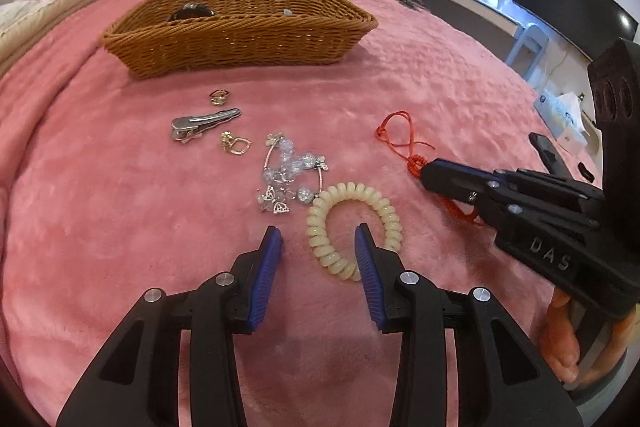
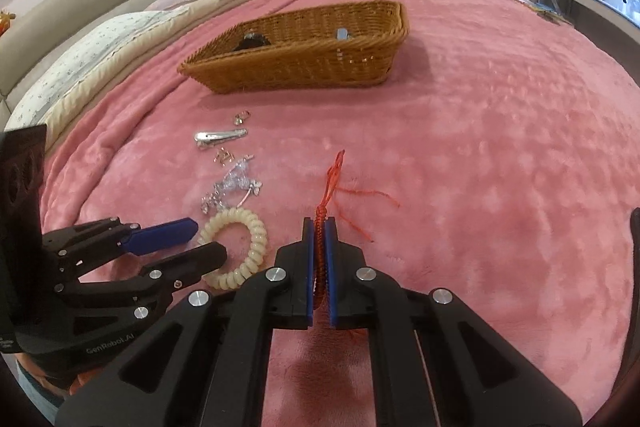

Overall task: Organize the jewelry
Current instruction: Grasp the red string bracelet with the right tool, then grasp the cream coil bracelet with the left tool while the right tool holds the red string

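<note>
Nearest the camera: left tool [image 1: 318, 239], jaws spread, straddling the near-left arc of the cream spiral hair tie [image 1: 352, 229] on the pink bed cover [image 1: 440, 87]; one pad sits inside the loop, pads not pressing. Right tool [image 2: 319, 227] pressed together, pinching the red braided cord [image 2: 320, 255], whose loose tail trails far along the cover. Left of the hair tie: crystal bead bracelet [image 1: 290, 173], silver hair clip [image 1: 202, 125], two small gold pieces [image 1: 234, 143]. Wicker basket [image 1: 240, 43] at far centre, well apart, already holding a dark item. Step in hand, as I judge: picking up pieces for the basket. Next: right tool lifts the cord clear and carries it far to the basket; left closes on the tie.
</note>
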Available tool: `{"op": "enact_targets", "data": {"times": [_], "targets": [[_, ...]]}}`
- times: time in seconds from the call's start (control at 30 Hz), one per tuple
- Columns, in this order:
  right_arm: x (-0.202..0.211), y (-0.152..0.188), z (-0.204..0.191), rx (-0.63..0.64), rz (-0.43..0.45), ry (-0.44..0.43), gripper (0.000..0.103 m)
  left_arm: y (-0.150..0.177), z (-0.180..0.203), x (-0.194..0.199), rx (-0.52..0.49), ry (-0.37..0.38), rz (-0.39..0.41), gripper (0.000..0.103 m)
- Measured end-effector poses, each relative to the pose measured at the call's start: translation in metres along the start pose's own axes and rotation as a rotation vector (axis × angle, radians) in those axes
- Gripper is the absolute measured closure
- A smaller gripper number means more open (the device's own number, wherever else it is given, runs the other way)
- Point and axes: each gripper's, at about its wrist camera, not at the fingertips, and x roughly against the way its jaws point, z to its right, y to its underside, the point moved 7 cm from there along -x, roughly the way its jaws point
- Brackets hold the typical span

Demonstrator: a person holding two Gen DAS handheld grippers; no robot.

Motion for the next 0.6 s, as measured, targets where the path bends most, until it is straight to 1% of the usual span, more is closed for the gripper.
{"op": "enact_targets", "data": {"times": [0.03,0.07,0.1,0.13,0.2,0.27,0.3,0.43,0.53,0.6], "targets": [[0.000,0.000,0.001,-0.006,-0.001,-0.007,0.099,0.000,-0.001,-0.001,-0.002,-0.012,-0.001,0.080],[0.002,0.001,0.004,-0.014,-0.004,-0.015,0.099,0.001,-0.001,-0.001,-0.001,-0.011,-0.001,0.089],[0.002,0.001,0.006,-0.025,-0.005,-0.032,0.099,0.001,-0.001,0.000,0.001,-0.010,0.003,0.092],[0.003,0.002,0.007,-0.035,-0.004,-0.044,0.097,0.001,-0.003,0.001,0.005,-0.007,0.005,0.093],[0.007,0.003,0.015,-0.072,0.003,-0.065,0.086,0.002,-0.008,0.008,0.025,-0.008,0.016,0.094],[0.014,0.002,0.023,-0.092,0.028,-0.050,0.057,0.003,-0.019,0.019,0.050,-0.025,0.041,0.094],[0.018,0.001,0.027,-0.094,0.043,-0.039,0.056,0.003,-0.024,0.025,0.063,-0.034,0.053,0.094],[0.023,0.001,0.027,-0.073,0.050,-0.024,0.056,0.006,-0.052,0.046,0.136,-0.041,0.101,0.094],[0.019,0.005,0.019,-0.036,0.026,-0.013,0.056,0.009,-0.064,0.051,0.173,-0.047,0.116,0.094],[0.015,0.008,0.012,0.004,0.012,0.026,0.056,0.010,-0.069,0.048,0.192,-0.041,0.110,0.094]]}}
